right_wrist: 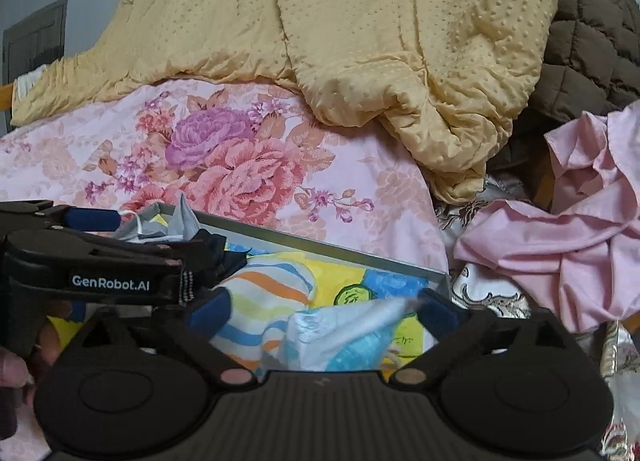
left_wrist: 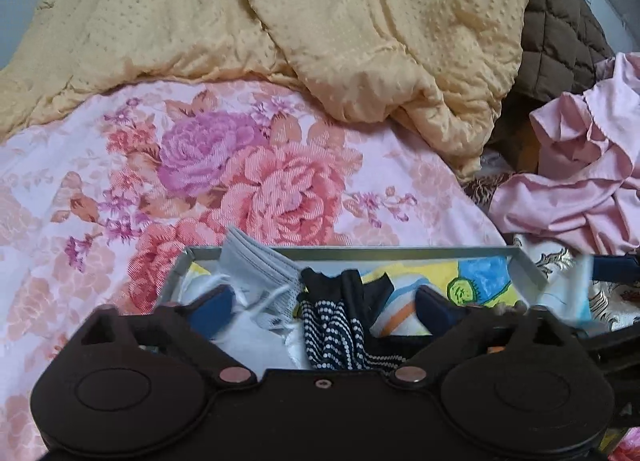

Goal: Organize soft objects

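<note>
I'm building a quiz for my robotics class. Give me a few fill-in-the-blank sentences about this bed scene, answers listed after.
1. The crumpled quilt at the back of the bed is ____ in color.
2. The socks and masks lie in a shallow grey ____.
3. The left tongs stand ____ above a dark dotted sock.
4. The loose garment right of the box is ____.

Answers: yellow; box; open; pink

Both wrist views look low and close across the tray [left_wrist: 524, 257] toward the yellow quilt [right_wrist: 360, 41]. They share both, the right view's tray sitting lower centre
</note>
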`<state>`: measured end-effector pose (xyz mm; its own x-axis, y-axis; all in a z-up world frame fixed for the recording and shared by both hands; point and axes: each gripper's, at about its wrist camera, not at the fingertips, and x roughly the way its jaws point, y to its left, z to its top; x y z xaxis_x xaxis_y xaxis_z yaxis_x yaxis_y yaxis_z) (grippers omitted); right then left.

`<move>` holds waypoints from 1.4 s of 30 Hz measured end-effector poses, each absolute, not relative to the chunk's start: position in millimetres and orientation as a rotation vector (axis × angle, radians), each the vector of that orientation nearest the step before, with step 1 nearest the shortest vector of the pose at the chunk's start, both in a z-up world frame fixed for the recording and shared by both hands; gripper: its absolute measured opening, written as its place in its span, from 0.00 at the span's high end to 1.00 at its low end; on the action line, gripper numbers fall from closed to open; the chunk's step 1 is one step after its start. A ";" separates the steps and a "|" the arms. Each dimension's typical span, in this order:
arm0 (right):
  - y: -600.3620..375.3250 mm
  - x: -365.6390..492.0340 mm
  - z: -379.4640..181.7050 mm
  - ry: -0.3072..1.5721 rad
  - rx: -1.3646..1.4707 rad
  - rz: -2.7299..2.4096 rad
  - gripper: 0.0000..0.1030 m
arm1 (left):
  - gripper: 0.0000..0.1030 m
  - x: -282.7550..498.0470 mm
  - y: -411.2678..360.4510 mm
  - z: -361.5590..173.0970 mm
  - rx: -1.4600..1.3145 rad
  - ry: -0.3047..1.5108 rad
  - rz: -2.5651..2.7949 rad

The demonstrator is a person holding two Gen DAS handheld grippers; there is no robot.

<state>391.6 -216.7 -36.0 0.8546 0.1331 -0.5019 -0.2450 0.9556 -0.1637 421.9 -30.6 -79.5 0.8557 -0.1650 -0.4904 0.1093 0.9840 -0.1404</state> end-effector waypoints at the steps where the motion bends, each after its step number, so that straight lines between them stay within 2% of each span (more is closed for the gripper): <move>1: -217.4 388.6 -34.7 0.511 -0.223 0.203 0.01 | 0.01 419.5 -30.6 -77.6 -0.107 0.513 -0.144; 8: -223.6 358.4 -25.1 0.499 -0.187 0.222 0.01 | 0.01 401.6 -25.9 -70.8 -0.088 0.560 -0.147; 19: -229.4 291.0 -12.1 0.491 -0.153 0.257 0.01 | 0.01 328.2 -14.1 -56.3 -0.024 0.580 -0.139; 33: -237.2 223.3 13.4 0.446 -0.082 0.273 0.01 | 0.01 248.7 -18.3 -19.6 -0.002 0.486 -0.130; 42: -245.6 162.4 28.8 0.399 -0.022 0.287 0.01 | 0.01 182.2 -12.9 2.4 -0.096 0.392 -0.092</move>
